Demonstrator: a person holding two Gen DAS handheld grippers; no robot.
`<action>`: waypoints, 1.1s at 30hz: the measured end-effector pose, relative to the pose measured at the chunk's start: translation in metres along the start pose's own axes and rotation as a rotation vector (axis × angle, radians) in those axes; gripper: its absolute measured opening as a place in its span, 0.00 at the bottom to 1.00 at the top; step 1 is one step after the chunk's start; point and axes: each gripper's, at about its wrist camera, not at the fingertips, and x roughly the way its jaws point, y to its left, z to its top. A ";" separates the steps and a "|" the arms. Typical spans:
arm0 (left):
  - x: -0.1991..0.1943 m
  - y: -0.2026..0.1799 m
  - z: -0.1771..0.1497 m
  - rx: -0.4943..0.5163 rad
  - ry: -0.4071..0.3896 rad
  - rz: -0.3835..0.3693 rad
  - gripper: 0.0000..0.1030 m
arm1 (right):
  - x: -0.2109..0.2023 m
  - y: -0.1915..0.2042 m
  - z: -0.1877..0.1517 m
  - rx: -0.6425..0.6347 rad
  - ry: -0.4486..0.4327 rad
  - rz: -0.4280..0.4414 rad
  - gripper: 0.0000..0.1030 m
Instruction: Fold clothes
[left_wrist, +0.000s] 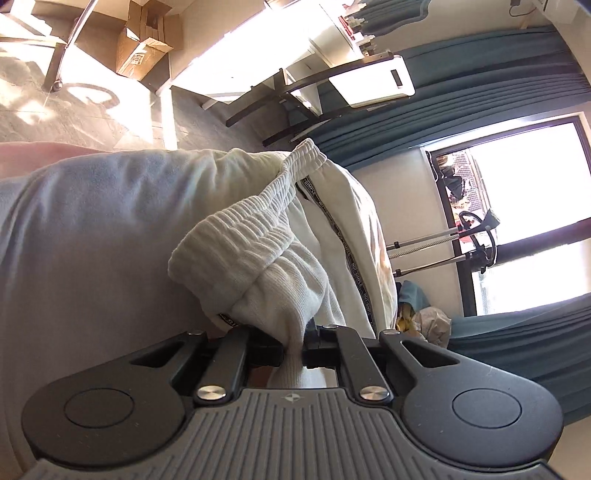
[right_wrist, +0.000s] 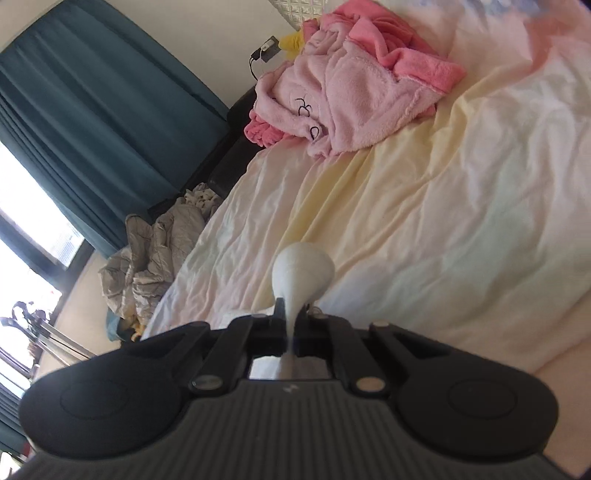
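A pair of white sweatpants (left_wrist: 280, 254) with a ribbed elastic waistband and a black lettered side stripe hangs bunched in the left wrist view. My left gripper (left_wrist: 293, 347) is shut on a pinched fold of it just below the waistband. In the right wrist view my right gripper (right_wrist: 291, 314) is shut on another fold of the white sweatpants (right_wrist: 303, 269), which bulges as a rounded loop above the jaws. The rest of the garment is hidden below the right gripper. Both grippers are raised over the bed (right_wrist: 424, 206).
A crumpled pink fleece robe (right_wrist: 347, 96) lies at the far end of the bed. Grey bedding (right_wrist: 155, 251) is heaped on the floor by the teal curtains (right_wrist: 103, 110). Cardboard boxes (left_wrist: 144, 40), a black-framed stand (left_wrist: 295, 96) and a window (left_wrist: 517, 206) fill the room behind.
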 end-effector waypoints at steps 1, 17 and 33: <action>0.004 0.008 -0.001 -0.016 0.019 0.004 0.10 | 0.003 -0.003 -0.003 -0.007 0.020 -0.027 0.03; -0.019 -0.034 -0.052 0.567 -0.040 0.180 0.64 | -0.008 0.008 -0.029 -0.265 0.104 -0.194 0.53; 0.015 -0.121 -0.142 0.757 -0.244 0.286 0.81 | -0.083 0.094 -0.052 -0.556 0.068 0.184 0.64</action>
